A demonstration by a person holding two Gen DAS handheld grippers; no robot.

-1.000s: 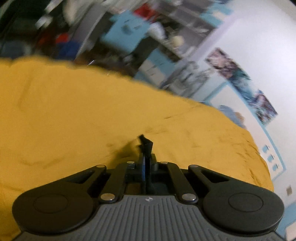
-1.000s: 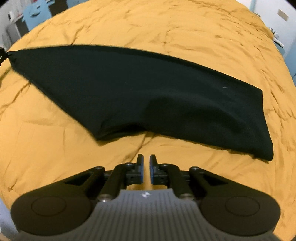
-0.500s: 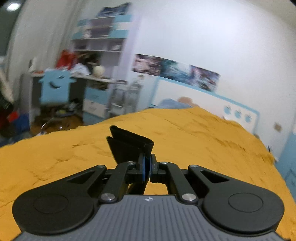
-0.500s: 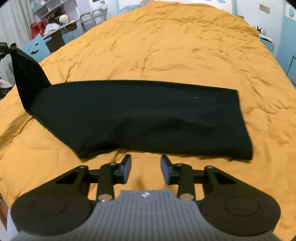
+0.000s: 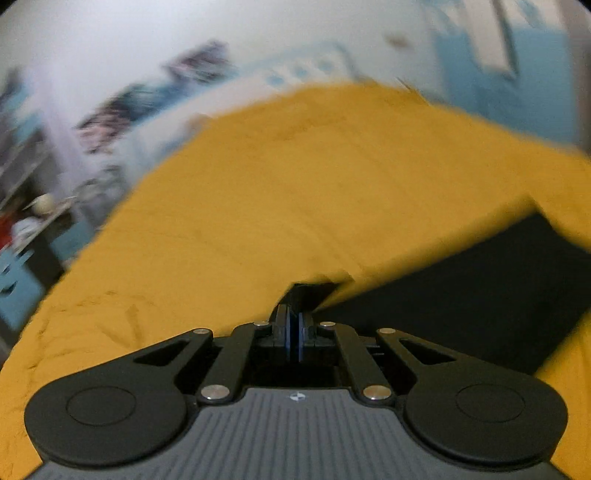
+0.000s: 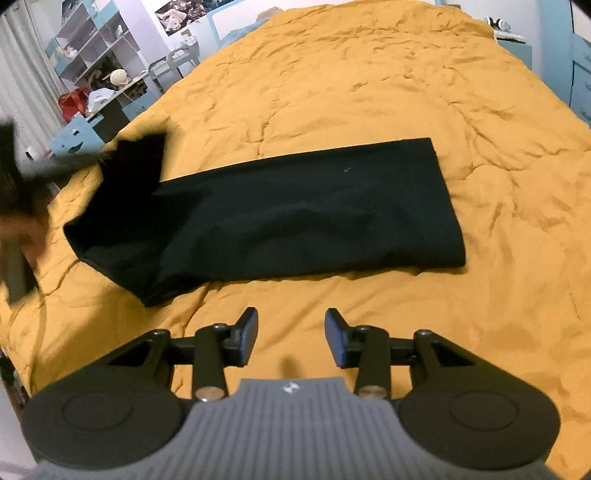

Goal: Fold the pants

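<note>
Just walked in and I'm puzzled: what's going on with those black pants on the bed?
A person is folding black pants on a yellow bedspread. The left gripper is shut on one end of the pants, lifting it off the bed. The right gripper hangs near the pants, jaws opening, nothing between them.

A home bedroom: yellow quilted bed, cluttered shelves, wall posters.
</note>
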